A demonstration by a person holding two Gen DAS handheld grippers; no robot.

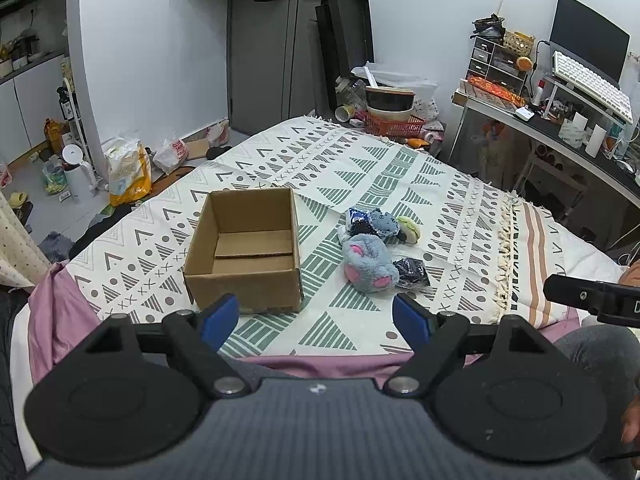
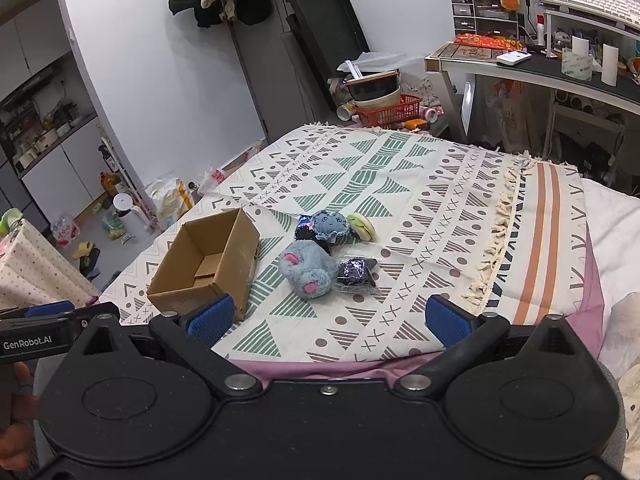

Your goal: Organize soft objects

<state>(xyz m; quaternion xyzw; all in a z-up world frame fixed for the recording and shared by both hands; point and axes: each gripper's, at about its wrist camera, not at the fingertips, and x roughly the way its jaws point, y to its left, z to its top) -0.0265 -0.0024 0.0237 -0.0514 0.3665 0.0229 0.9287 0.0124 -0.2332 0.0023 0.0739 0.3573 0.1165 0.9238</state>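
An empty brown cardboard box (image 1: 244, 248) (image 2: 208, 264) stands open on the patterned blanket (image 1: 452, 184) (image 2: 420, 184). Right of it lies a cluster of soft toys: a fluffy grey-blue plush with pink pads (image 1: 370, 264) (image 2: 310, 268), a small blue plush (image 1: 382, 222) (image 2: 330, 224), a cream and green burger-like toy (image 1: 409, 228) (image 2: 362, 226), and two dark wrapped items (image 1: 412, 272) (image 2: 354, 272) (image 1: 360, 220) (image 2: 304, 227). My left gripper (image 1: 316, 320) hangs open at the blanket's near edge, in front of the box. My right gripper (image 2: 330, 320) is open too, short of the toys.
A desk (image 2: 532, 76) with a keyboard and monitor stands at the far right. A red basket (image 1: 394, 124) with bowls sits beyond the bed's far edge. Bags and a white kettle (image 1: 78, 176) clutter the floor at left. A person's knee (image 1: 596, 352) is at the right.
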